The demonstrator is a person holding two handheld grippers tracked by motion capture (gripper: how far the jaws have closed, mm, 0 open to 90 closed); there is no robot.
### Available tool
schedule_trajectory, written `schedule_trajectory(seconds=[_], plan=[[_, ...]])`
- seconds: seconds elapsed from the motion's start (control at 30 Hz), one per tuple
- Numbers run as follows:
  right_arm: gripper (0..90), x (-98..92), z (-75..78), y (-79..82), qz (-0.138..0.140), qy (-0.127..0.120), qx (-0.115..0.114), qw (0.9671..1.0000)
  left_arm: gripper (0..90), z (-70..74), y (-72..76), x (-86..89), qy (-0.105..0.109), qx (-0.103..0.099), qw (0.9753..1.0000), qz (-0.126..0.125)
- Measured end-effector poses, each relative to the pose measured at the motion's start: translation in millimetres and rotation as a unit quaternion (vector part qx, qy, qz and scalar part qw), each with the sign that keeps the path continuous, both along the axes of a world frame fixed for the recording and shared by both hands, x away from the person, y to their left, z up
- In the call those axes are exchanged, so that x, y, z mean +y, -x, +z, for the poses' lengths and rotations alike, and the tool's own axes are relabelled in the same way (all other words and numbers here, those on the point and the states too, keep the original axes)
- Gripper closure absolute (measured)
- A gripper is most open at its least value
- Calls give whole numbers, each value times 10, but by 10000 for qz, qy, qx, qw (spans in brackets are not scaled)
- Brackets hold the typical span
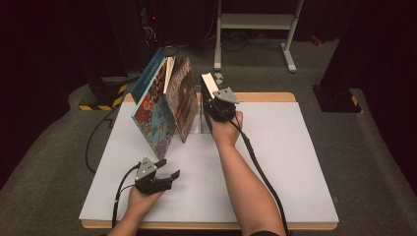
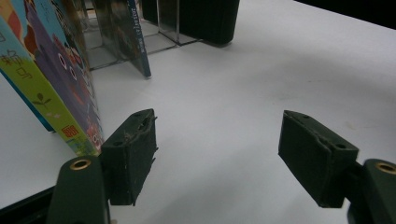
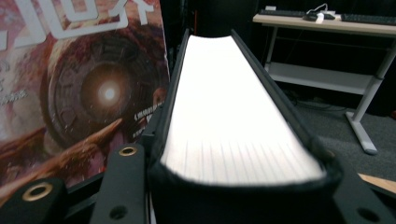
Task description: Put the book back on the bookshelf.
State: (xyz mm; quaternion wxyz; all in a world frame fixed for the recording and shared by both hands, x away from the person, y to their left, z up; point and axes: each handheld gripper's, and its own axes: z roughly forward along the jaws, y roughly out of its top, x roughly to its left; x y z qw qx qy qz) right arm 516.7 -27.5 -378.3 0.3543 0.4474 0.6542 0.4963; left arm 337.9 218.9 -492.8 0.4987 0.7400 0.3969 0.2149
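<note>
Dark curtains and grey carpet ring our white bench [image 1: 275, 162], and a pale desk frame [image 1: 255, 22] stands at twelve o'clock beyond it.

Our right hand-held gripper [image 1: 219, 101] sits near the bench's far edge, just past centre toward twelve o'clock. Its jaws are clamped on a thick black book [image 1: 210, 86], one jaw on each cover. In the right gripper view the book's [image 3: 233, 116] white page block runs away from us between the two covers, upright.

Just at nine o'clock of that book, a red book [image 1: 183, 98] leans with its cover facing the gripper. The right gripper view shows this cover [image 3: 79, 79] close up, with a glowing disc at its middle. A clear stand [image 2: 163, 32] holds the books' feet.

Farther toward nine o'clock, a blue picture book [image 1: 153, 115] tilts to the left.

Our left hand-held gripper [image 1: 164, 172] rests low at seven o'clock, jaws wide apart and holding nothing. In the left gripper view the picture book's [image 2: 51, 79] bottom corner lies just beside the left jaw, with bare bench between the jaws.
</note>
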Motion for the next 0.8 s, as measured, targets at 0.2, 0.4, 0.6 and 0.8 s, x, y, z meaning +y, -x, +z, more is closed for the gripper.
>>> schedule_trajectory(seconds=[0.2, 0.4, 0.6, 0.8], plan=[[504, -6, 20, 25, 34, -25, 101, 9999, 278, 0, -1, 0, -19, 1, 10000, 1], [486, -39, 59, 20, 116, -68, 218, 9997, 277, -1, -1, 0, -6, 14, 10000, 14], [465, -43, 83, 0, 139, -75, 232, 9996, 277, 0, -2, 0, 10, 21, 10000, 8], [521, -16, 117, -16, -2, 35, 191, 9998, 277, 1, -3, 4, 7, 20, 10000, -2]])
